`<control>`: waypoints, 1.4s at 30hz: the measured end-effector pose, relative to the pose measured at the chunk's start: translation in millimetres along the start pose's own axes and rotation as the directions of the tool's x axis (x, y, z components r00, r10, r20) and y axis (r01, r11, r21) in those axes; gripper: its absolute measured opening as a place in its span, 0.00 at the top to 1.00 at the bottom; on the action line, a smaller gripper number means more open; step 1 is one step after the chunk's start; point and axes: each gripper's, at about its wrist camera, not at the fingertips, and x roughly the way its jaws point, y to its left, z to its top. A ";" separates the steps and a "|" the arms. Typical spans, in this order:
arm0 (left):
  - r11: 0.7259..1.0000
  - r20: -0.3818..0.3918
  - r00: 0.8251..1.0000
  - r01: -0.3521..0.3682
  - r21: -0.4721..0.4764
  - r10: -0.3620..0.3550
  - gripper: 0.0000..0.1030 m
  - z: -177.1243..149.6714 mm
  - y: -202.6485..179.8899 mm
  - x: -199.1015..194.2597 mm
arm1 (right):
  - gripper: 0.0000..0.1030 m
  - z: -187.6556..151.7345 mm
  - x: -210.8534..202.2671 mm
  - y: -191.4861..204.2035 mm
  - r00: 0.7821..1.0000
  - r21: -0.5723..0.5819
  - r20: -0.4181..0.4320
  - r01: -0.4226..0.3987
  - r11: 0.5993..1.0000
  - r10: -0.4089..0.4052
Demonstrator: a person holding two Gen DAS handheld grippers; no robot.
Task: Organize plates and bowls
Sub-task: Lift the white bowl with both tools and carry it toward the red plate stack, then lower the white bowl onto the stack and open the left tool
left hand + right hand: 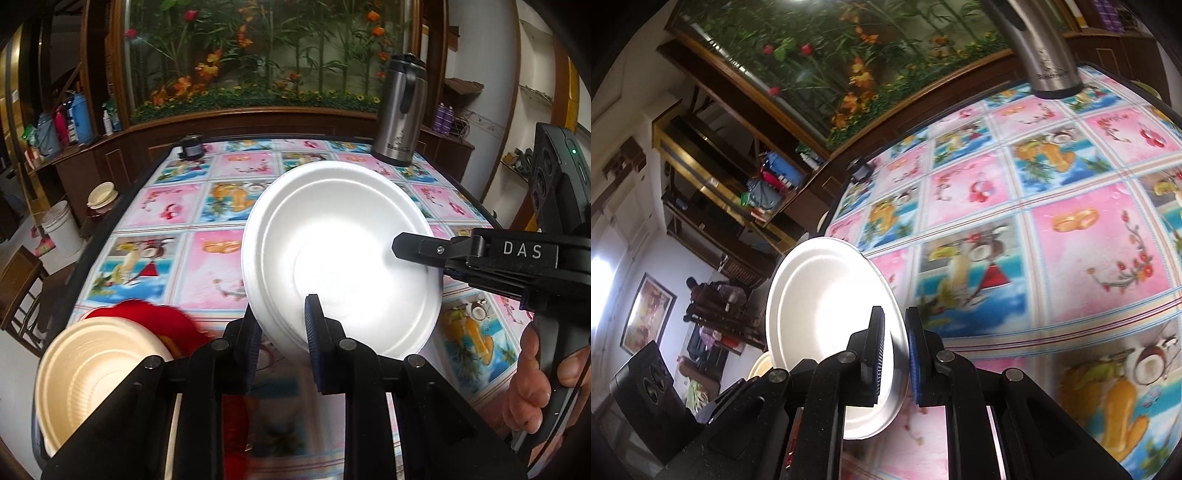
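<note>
My left gripper [282,332] and right gripper [895,354] each pinch the rim of the white foam plate [343,254], their fingers nearly closed, holding it tilted above the tablecloth [207,258]; a cream bowl [92,373] sits lower left.

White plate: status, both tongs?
Left tongs and right tongs both shut on white plate, lifted, tilted. Cream bowl lower left. Nothing blocking.
</note>
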 end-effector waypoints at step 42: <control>0.969 0.067 0.981 -0.171 -0.178 0.185 0.80 -59.9 125.4 -78.7 | 0.88 -84.1 74.1 154.5 0.960 -0.201 -0.247 -0.186 0.962 0.134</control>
